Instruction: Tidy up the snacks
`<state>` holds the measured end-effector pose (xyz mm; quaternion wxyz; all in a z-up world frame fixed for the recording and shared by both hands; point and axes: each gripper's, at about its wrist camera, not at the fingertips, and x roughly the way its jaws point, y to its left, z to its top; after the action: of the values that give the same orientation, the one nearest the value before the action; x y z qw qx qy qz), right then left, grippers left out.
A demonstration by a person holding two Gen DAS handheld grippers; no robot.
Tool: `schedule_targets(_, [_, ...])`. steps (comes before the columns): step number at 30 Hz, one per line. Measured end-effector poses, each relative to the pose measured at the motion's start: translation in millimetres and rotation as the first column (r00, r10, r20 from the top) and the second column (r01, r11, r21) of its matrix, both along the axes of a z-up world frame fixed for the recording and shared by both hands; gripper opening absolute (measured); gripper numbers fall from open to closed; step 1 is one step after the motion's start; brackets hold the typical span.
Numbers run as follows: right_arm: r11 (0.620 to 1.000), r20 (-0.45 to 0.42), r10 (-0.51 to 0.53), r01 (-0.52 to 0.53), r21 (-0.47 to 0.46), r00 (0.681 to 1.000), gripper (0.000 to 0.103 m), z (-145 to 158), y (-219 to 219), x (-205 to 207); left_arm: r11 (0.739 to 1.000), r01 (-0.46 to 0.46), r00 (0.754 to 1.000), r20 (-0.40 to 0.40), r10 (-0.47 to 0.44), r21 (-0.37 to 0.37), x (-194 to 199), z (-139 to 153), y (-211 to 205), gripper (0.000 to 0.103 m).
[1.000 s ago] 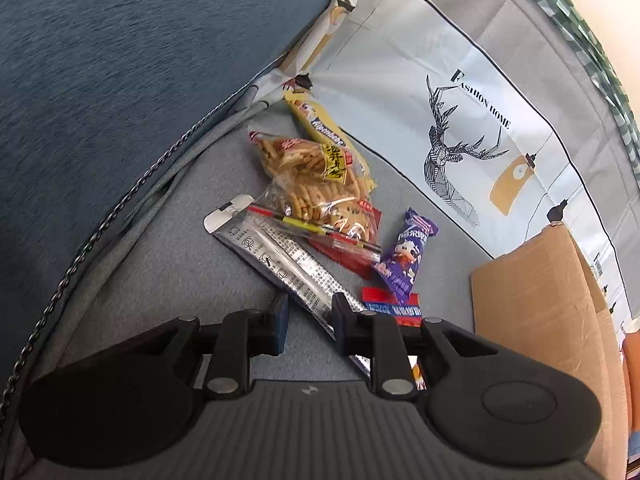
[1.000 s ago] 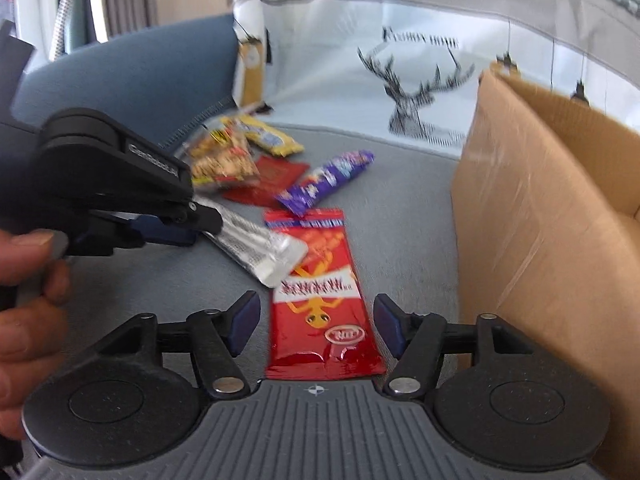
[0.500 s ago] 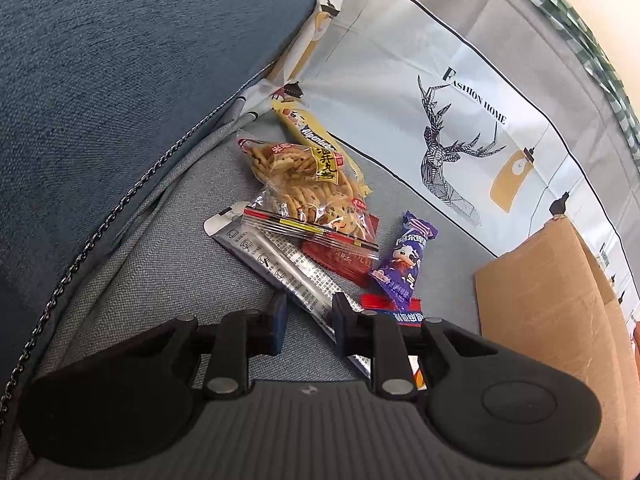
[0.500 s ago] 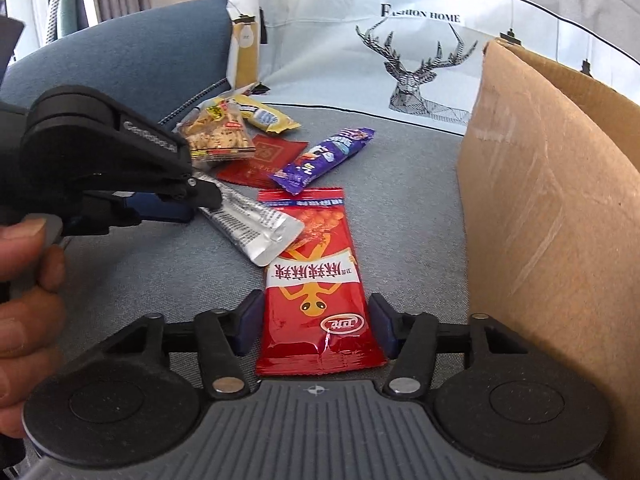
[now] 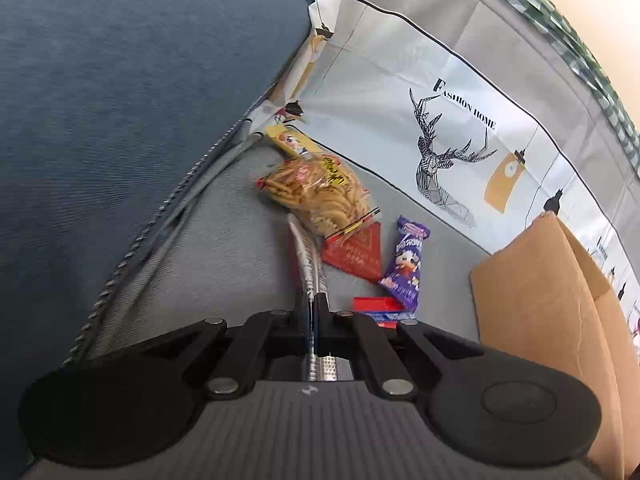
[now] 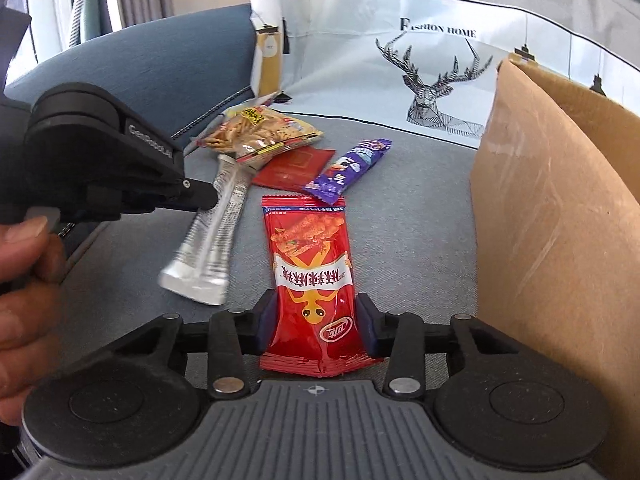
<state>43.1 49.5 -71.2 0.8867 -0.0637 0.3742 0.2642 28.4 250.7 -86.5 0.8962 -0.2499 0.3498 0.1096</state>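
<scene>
A: On the left, what has the left gripper (image 6: 200, 196)?

B: Its fingers are closed flat on the silver packet (image 6: 216, 240). They pinch it near the middle. The packet is long and thin; its far end points to the biscuit bag (image 5: 320, 196), and its near end hangs toward the right gripper's camera. I think it is already a little off the cushion (image 5: 224, 272), but I cannot say for sure.

A: And the middle?

B: The red packet (image 6: 310, 276) lies flat on the cushion. Its long axis runs straight away from the right gripper (image 6: 314, 326), so it points along the fingers. The fingers stand one at each long edge, close to the edges, near the bottom end of the packet. They are partly open and I do not think they press it yet.

A: So closing is enough?

B: Probably, because the narrow width sits between the fingers. The foil may buckle.

A: And on the right?

B: The box (image 6: 560, 216) stands just beside the red packet, nearer to the right gripper than to the left one. The purple bar (image 6: 348, 170) lies beyond, touching the packet's far end.
</scene>
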Motion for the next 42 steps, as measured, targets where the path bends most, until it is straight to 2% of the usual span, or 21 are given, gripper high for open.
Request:
schedule_targets(5, [1.0, -0.005, 0.009, -0.009, -0.004, 1.0, 0.04, 4.2, -5.8, -9.0, 0.998, 0.009, 1.0, -0.018, -0.008, 0.057, -18.5, 8.2, -4.8, 0.001])
schedule_targets(14, [0.999, -0.037, 0.049, -0.05, -0.012, 0.998, 0.038, 14.0, -19.8, -39.2, 0.995, 0.035, 0.997, -0.071, -0.028, 0.091, -41.0, 12.7, -15.9, 0.001])
schedule_targets(17, [0.997, -0.077, 0.073, -0.075, -0.024, 0.994, 0.041, 13.5, -23.4, -48.1, 0.995, 0.023, 0.995, -0.094, -0.014, 0.097, -41.5, 9.0, -13.5, 0.002])
schedule_targets(20, [0.996, -0.074, 0.092, -0.092, -0.007, 0.993, 0.045, 15.1, -26.2, -55.2, 0.995, 0.001, 0.995, -0.098, 0.008, 0.099, -41.7, 7.8, -11.3, 0.002])
schedule_targets(22, [0.995, -0.06, 0.101, -0.1, 0.012, 0.993, 0.049, 16.3, -27.4, -56.6, 0.993, 0.001, 0.995, -0.102, 0.011, 0.118, -40.5, 7.8, -13.9, 0.008])
schedule_targets(26, [0.995, -0.052, 0.098, -0.097, 0.034, 0.994, 0.053, 15.2, -26.6, -53.9, 0.983, 0.037, 0.993, -0.115, -0.017, 0.179, -35.6, 6.7, -25.6, 0.036])
schedule_targets(30, [0.996, -0.06, 0.084, -0.083, 0.03, 0.995, 0.056, 8.8, -23.9, -47.1, 0.97, 0.079, 0.989, -0.137, -0.048, 0.232, -30.0, 2.6, -36.5, 0.046])
schedule_targets(35, [0.997, -0.076, 0.081, -0.079, 0.024, 0.994, 0.059, 1.8, -20.9, -43.3, 0.954, 0.133, 0.979, -0.185, -0.085, 0.269, -23.7, -6.0, -47.0, 0.048])
schedule_targets(42, [0.997, -0.085, 0.078, -0.078, 0.007, 0.993, 0.057, -4.2, -20.3, -41.4, 0.945, 0.143, 0.973, -0.215, -0.08, 0.295, -20.8, -11.5, -49.4, 0.047])
